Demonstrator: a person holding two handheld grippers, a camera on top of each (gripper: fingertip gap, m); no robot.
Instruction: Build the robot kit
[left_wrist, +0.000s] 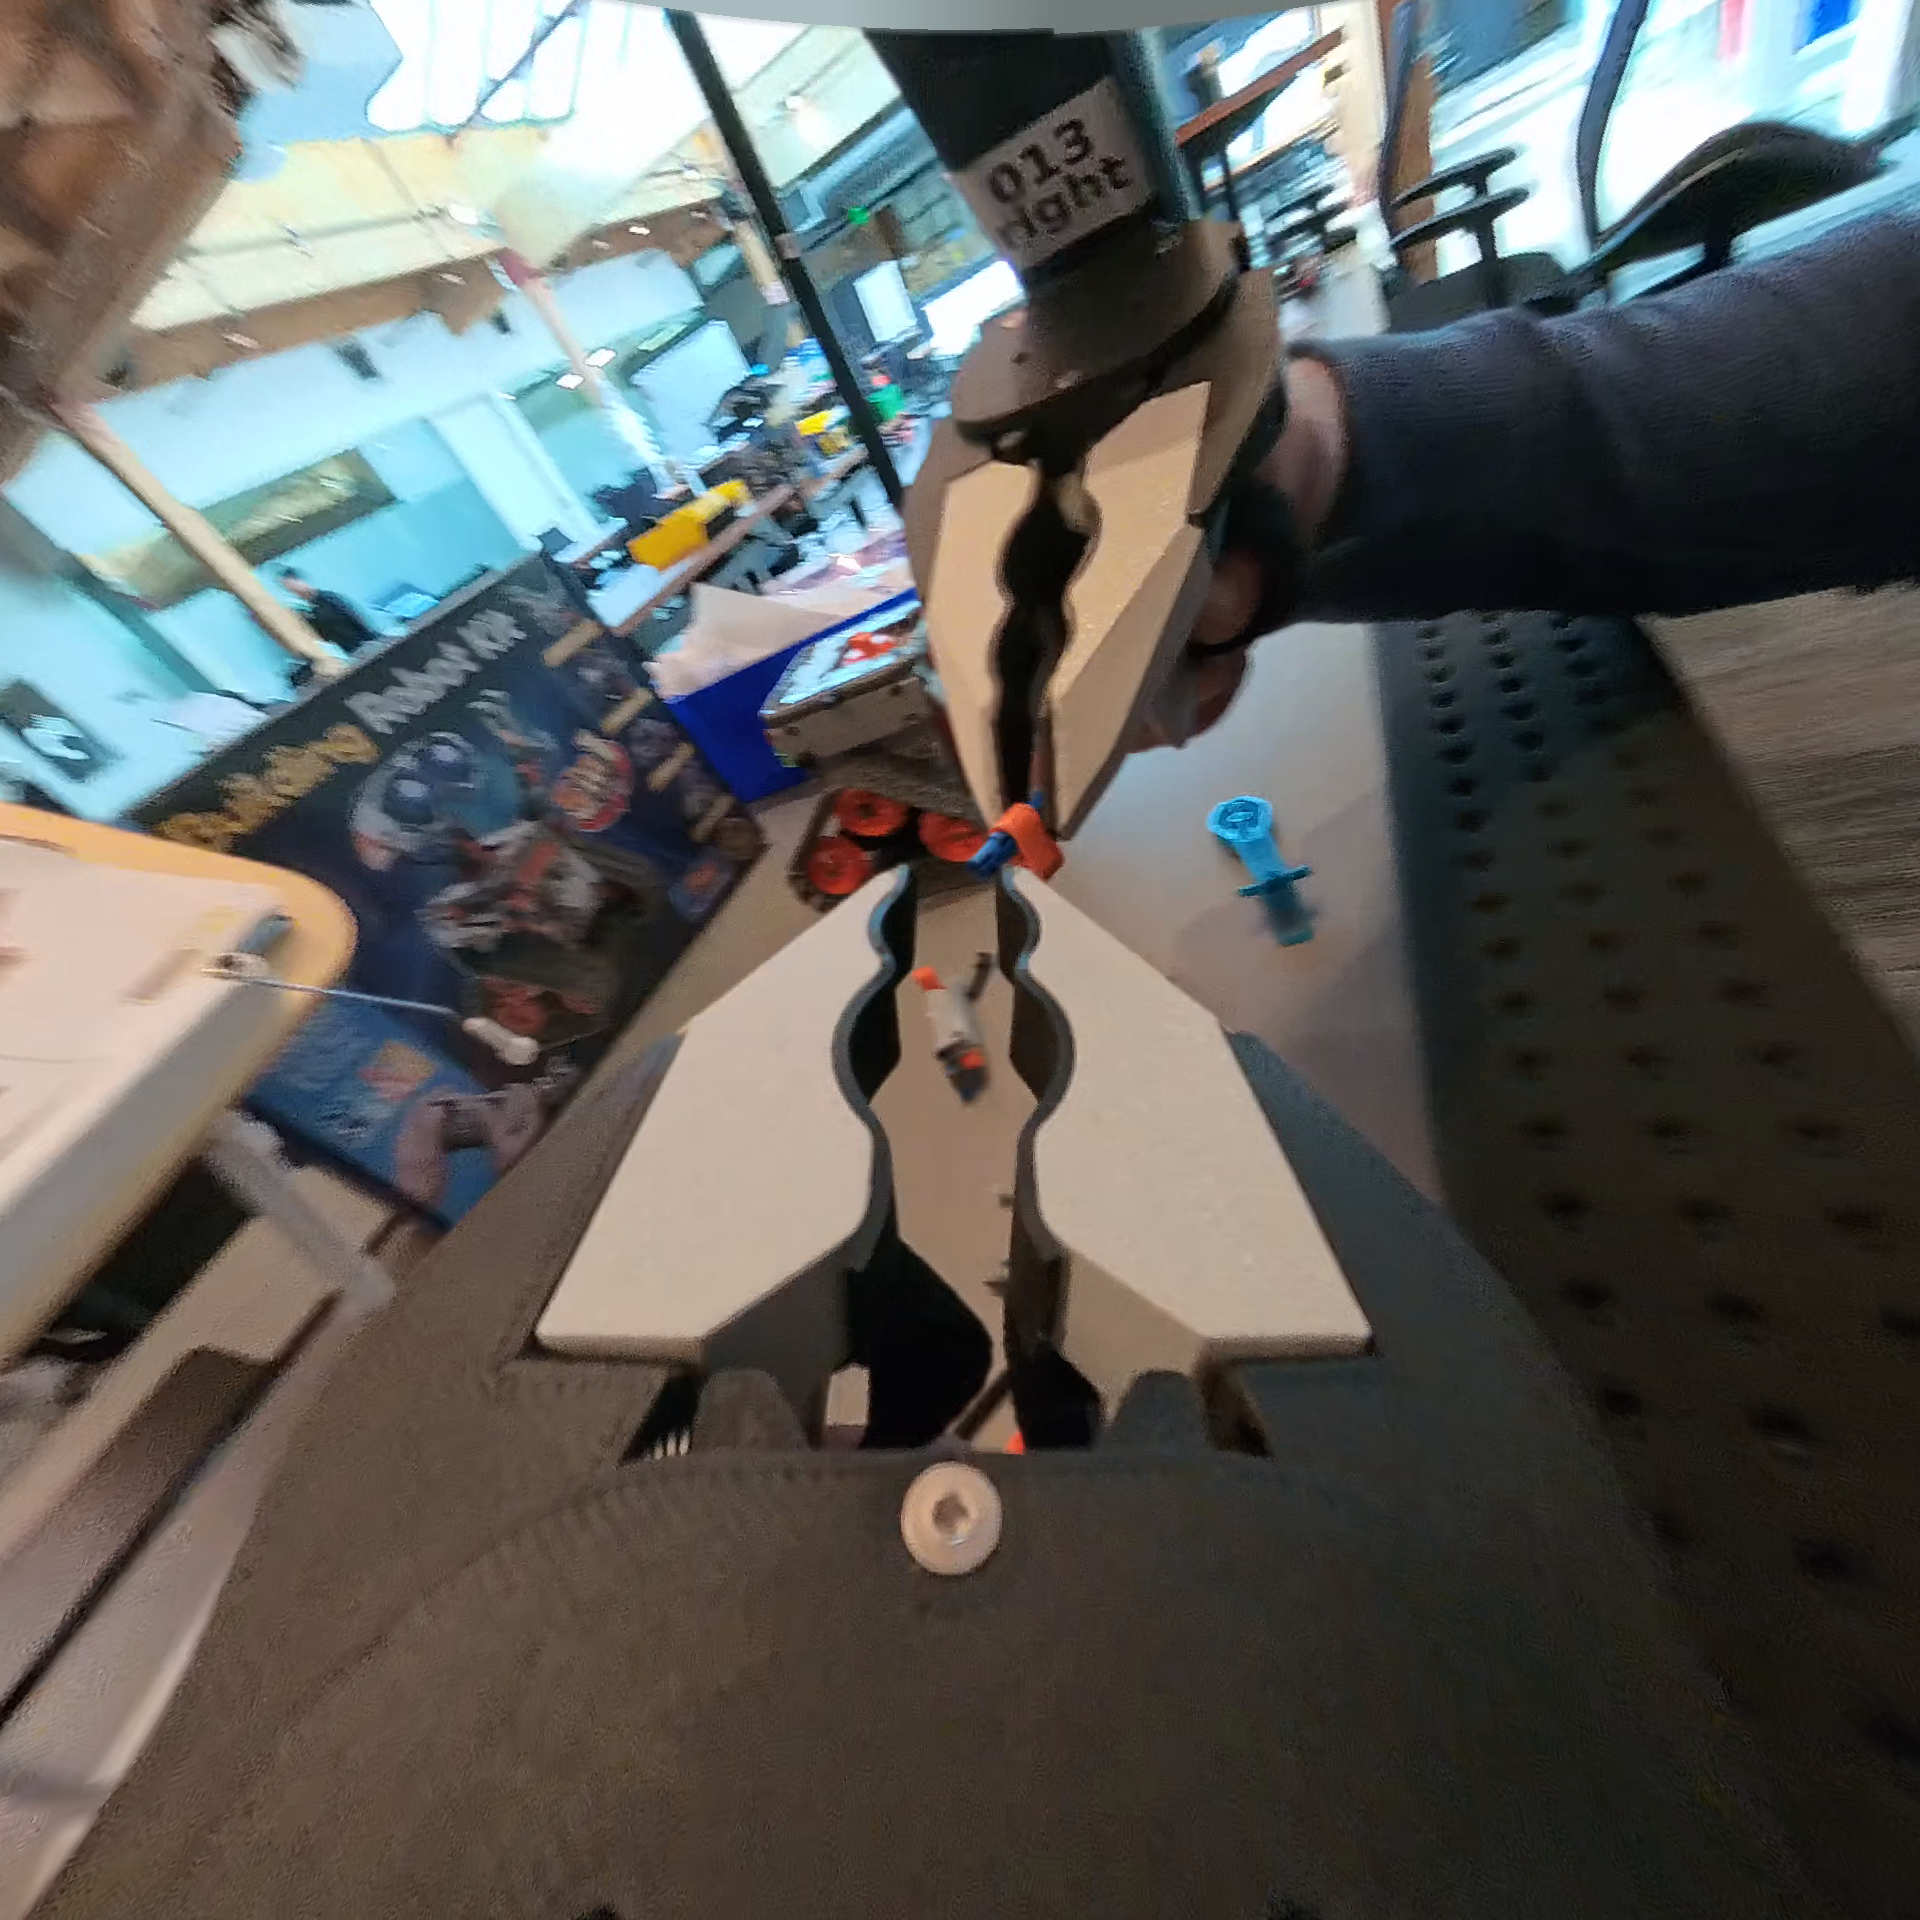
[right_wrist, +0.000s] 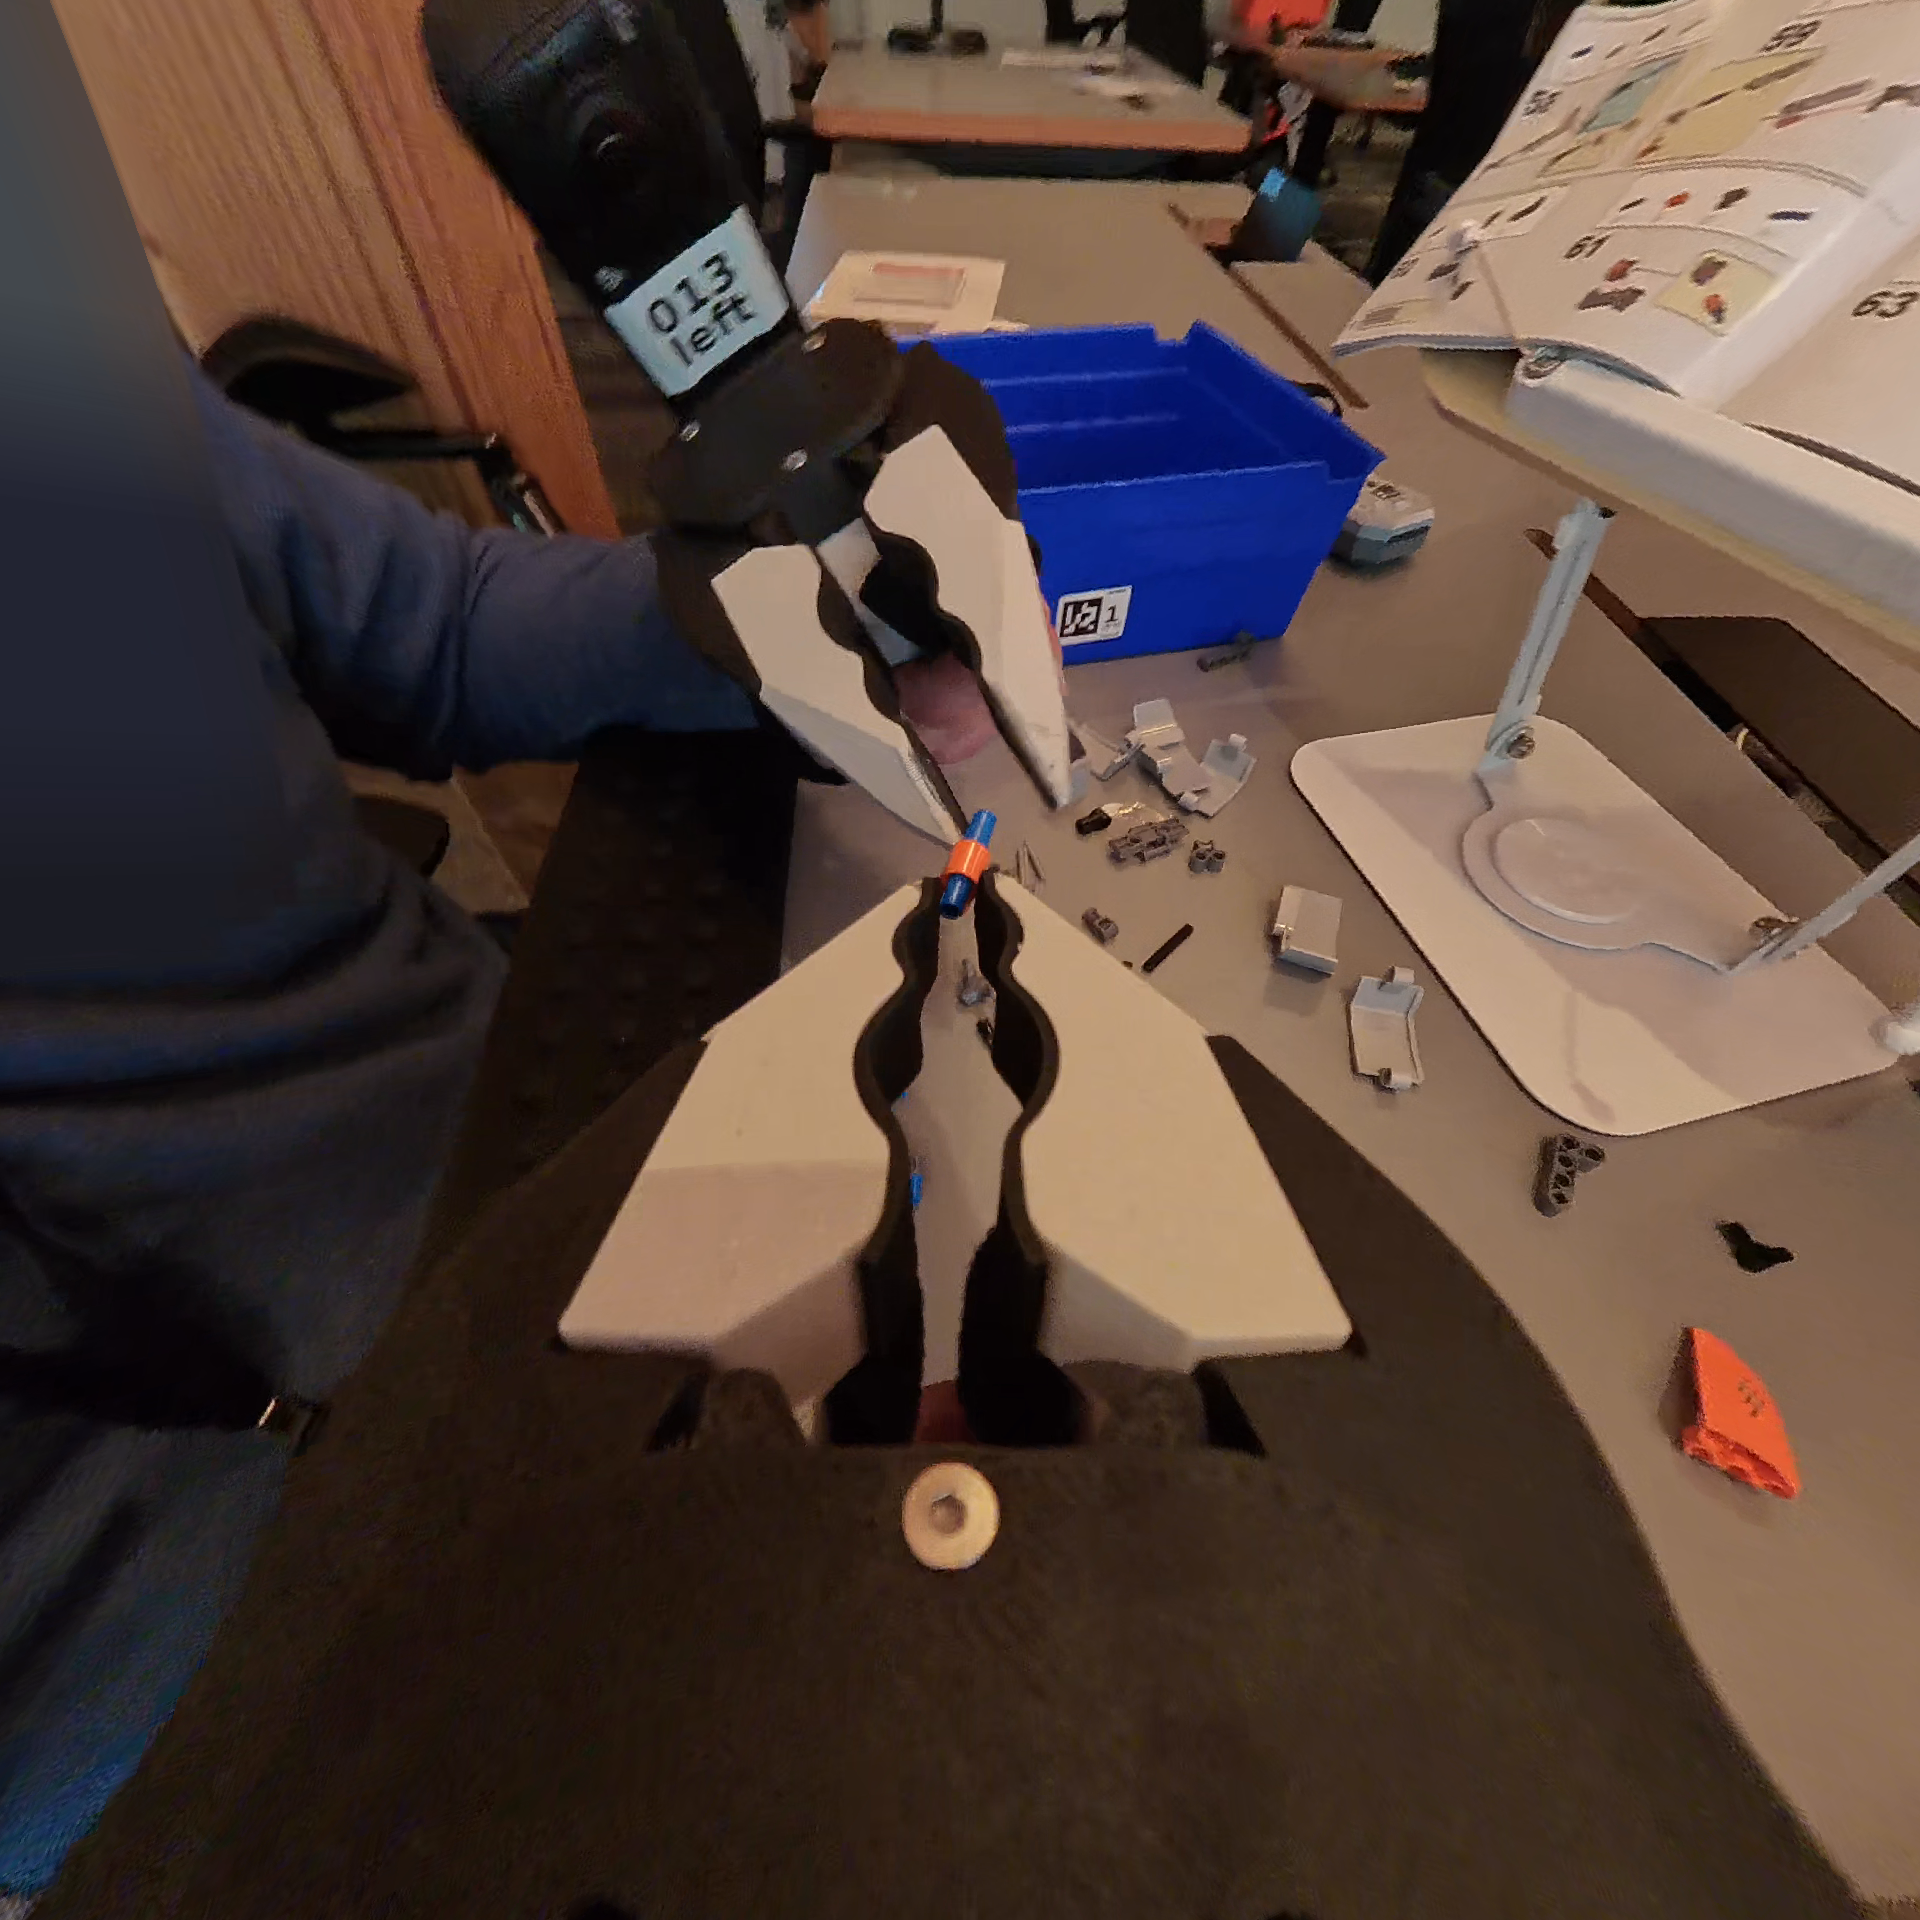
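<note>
The right gripper (right_wrist: 961, 891), jaws nearly shut, pinches a small blue plastic pin with an orange collar (right_wrist: 965, 864). The left gripper (right_wrist: 1013, 805), jaws slightly parted, touches its far end at 12 o'clock. Grey plastic pieces (right_wrist: 1179, 753) litter the grey bench (right_wrist: 1455, 1195) at 2 o'clock, before a blue plastic bin (right_wrist: 1174, 488).

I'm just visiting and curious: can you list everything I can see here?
pin: one, blue with orange sleeve, between the right gripper's tips
bin: one, blue, far on the table
booklet: one, white, open on a stand
small parts: several, grey and black, scattered
flat piece: one, orange, near right
wheeled model: one, orange wheels, behind the grippers
left gripper: black and white, open, beside the pin
right gripper: black and white, shut on the pin
</note>
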